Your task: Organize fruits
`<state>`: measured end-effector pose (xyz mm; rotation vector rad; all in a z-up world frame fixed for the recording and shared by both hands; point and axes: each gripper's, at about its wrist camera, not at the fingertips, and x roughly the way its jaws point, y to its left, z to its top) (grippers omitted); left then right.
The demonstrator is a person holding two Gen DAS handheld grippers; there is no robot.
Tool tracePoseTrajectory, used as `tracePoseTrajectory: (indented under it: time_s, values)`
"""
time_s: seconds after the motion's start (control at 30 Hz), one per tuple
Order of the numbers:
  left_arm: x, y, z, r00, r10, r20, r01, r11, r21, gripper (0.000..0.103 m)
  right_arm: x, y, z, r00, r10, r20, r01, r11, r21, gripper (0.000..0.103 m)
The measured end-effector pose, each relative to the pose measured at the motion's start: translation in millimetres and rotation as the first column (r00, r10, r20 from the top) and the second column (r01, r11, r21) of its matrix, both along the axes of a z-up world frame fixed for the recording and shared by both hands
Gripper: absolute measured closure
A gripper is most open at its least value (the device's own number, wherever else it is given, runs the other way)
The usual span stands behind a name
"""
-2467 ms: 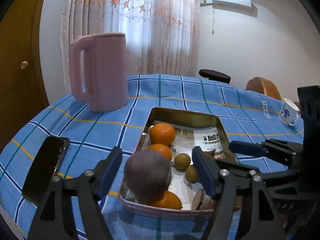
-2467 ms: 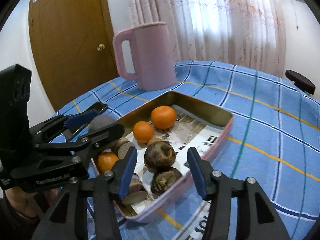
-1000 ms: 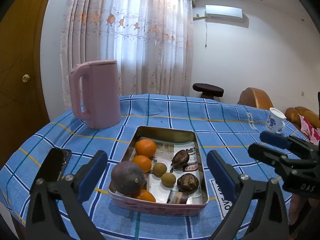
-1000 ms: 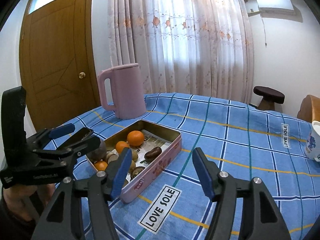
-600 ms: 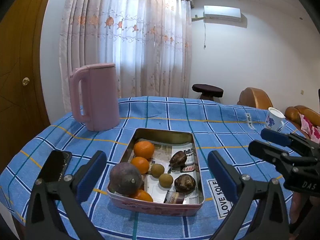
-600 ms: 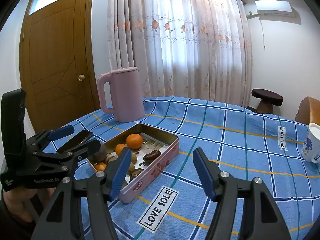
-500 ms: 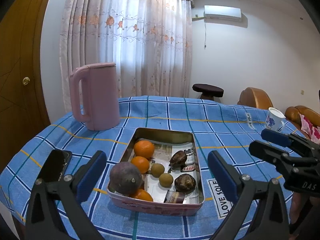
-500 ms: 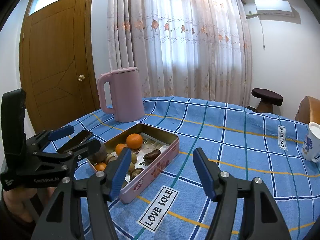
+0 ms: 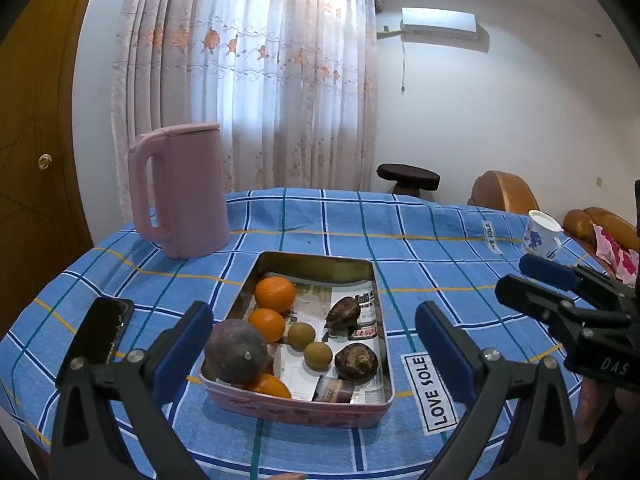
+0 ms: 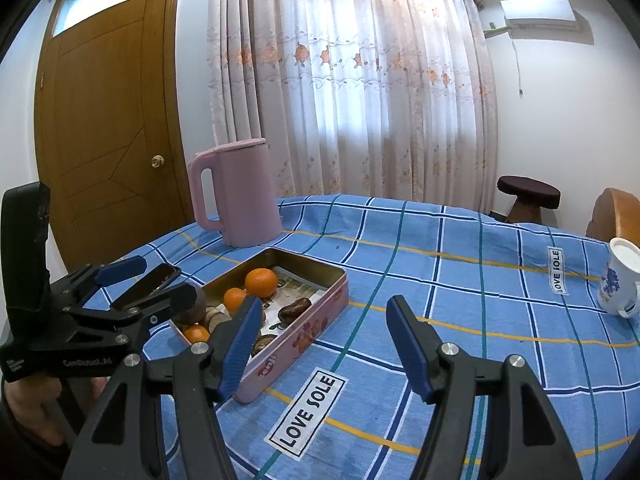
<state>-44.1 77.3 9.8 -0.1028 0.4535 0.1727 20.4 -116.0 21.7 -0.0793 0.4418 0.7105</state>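
Pink tin [image 9: 296, 410]: three oranges [image 9: 275, 294], two green fruits [image 9: 317, 355], perhaps three brown; both grippers' jaws wide, empty.

Left wrist faces tin [image 9: 304, 406] end-on, right wrist from its right, both near

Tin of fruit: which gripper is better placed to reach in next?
Probably the left. In its own view the left gripper frames the tin between its open jaws, fruit straight ahead. The right gripper, also open and empty, points at bare tablecloth, with the tin off to its left.
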Motion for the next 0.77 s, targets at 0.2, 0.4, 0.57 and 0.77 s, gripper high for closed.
tracePoseTrajectory:
  time_s: [0.2, 0.4, 0.57, 0.77]
  values:
    - [1, -4, 0, 1.000, 0.011, -0.007, -0.011, 1.000, 0.012, 0.000, -1, -3, 0, 1.000, -0.003, 0.002, 0.003, 1.000, 0.003, 0.037]
    - [3, -2, -2, 1.000, 0.023, -0.020, -0.023, 1.000, 0.005, 0.000, 1, -4, -3, 1.000, -0.005, -0.003, 0.005, 1.000, 0.003, 0.037]
    - [4, -4, -4, 1.000, 0.019, -0.024, -0.019, 1.000, 0.009, 0.000, 2, -5, -5, 1.000, -0.008, -0.006, 0.008, 1.000, 0.001, 0.037]
    - [3, -4, -4, 1.000, 0.013, -0.016, -0.013, 1.000, 0.009, 0.000, 6, -13, -12, 1.000, -0.027, -0.016, 0.027, 1.000, -0.013, 0.037]
